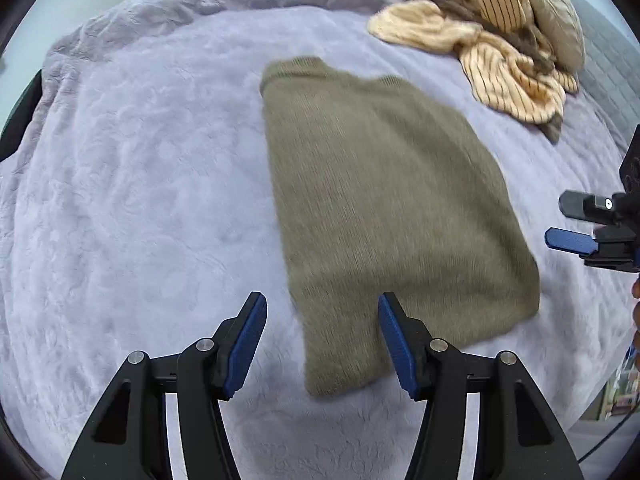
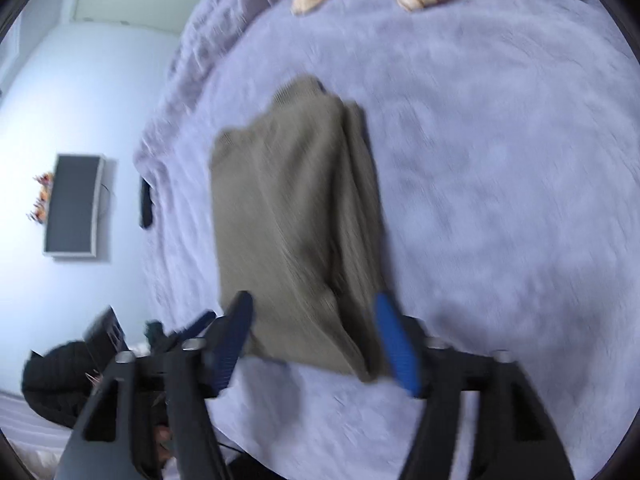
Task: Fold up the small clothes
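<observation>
Sweater: olive knit sweater [image 1: 384, 200], folded lengthwise, lies flat mid-bed; we see its long axis running away from us, ribbed end far.
Jaws: left gripper [image 1: 322, 340] and right gripper [image 2: 314, 340] both spread, empty.
Surface: lavender fleece blanket [image 1: 152, 184]; striped clothes pile [image 1: 504, 40] beyond.
Room: wall-mounted screen [image 2: 74, 206].

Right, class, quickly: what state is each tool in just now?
Left tool: open, holding nothing.
Right tool: open, holding nothing, at the sweater's near edge.

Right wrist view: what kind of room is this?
Probably a bedroom: a bed under a plush lavender blanket, a folded olive sweater on it, and a dark wall-mounted screen, maybe a TV, on the pale wall.
</observation>
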